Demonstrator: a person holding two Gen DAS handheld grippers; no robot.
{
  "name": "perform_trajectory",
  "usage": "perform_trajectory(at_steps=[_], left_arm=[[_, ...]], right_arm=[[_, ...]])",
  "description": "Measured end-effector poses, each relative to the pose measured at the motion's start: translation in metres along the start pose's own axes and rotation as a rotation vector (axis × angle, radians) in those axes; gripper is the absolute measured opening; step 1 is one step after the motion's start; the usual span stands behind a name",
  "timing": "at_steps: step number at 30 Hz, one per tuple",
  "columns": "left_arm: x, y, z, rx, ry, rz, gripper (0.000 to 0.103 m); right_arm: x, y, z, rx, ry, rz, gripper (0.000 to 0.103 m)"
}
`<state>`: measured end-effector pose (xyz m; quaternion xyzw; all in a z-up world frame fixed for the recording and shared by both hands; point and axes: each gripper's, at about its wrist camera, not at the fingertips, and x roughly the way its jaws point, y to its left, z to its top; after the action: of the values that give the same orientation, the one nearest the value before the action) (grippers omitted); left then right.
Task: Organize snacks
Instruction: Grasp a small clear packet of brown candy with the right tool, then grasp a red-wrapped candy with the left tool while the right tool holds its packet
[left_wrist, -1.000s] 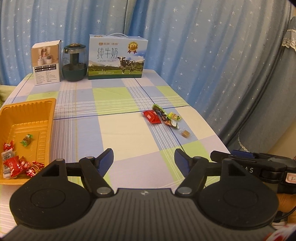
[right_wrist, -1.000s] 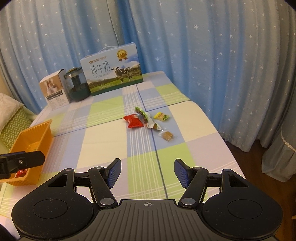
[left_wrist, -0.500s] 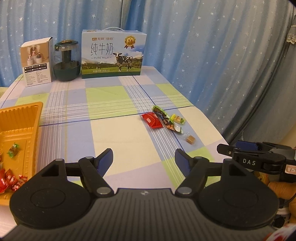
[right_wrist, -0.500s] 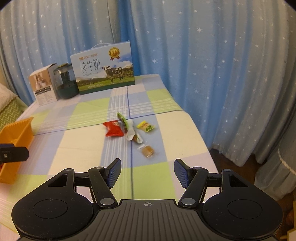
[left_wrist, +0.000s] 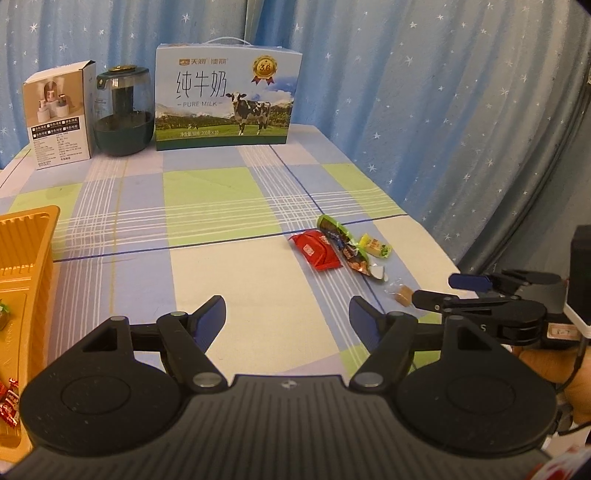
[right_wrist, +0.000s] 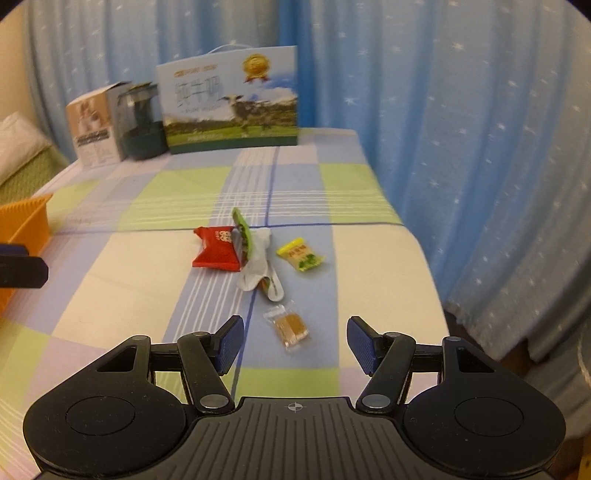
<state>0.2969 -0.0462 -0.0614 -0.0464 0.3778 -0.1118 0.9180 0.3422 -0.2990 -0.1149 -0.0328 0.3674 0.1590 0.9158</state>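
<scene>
Your right gripper (right_wrist: 294, 343), jaws wide and empty, lines up on the clear-wrapped brown candy (right_wrist: 290, 326) near the checked tablecloth's (right_wrist: 369, 266) right edge: likely the pickup step. Lower, then close. Your left gripper (left_wrist: 287, 319) waits, wide and empty.

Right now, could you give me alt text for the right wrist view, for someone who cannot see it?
An open hand-held gripper hovers over a checked tablecloth, just short of a clear-wrapped brown candy. Beyond lie a red packet, a green wrapper and a yellow candy; a milk carton stands behind.

orange tray (left_wrist: 26, 258) cut off at left edge; milk carton (right_wrist: 229, 99) print blurred
</scene>
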Motion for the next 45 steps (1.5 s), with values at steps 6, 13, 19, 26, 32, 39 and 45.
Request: perform_trajectory(at_steps=[6, 13, 19, 26, 32, 39, 45], left_arm=[[0.015, 0.006, -0.001, -0.001, 0.014, 0.001, 0.071], [0.035, 0.008, -0.003, -0.02, 0.026, -0.007, 0.071], [0.048, 0.007, -0.006, -0.033, 0.039, -0.012, 0.071], [0.063, 0.002, -0.002, -0.062, 0.038, -0.039, 0.071], [0.091, -0.01, 0.011, -0.068, 0.031, -0.033, 0.057], [0.124, -0.016, 0.026, -0.15, 0.001, -0.051, 0.043], [0.152, -0.024, 0.032, -0.161, 0.013, -0.048, 0.037]], right_arm=[[0.026, -0.002, -0.004, -0.055, 0.038, 0.024, 0.063], [0.041, -0.006, -0.003, -0.074, 0.051, 0.045, 0.051], [0.045, -0.007, -0.002, -0.053, 0.062, 0.032, 0.021], [0.022, -0.013, 0.01, 0.09, 0.016, 0.007, 0.021], [0.018, -0.012, 0.025, 0.161, -0.03, 0.022, 0.021], [0.033, -0.021, 0.033, 0.201, -0.039, -0.017, 0.021], [0.035, -0.028, 0.03, 0.22, -0.036, -0.051, 0.021]])
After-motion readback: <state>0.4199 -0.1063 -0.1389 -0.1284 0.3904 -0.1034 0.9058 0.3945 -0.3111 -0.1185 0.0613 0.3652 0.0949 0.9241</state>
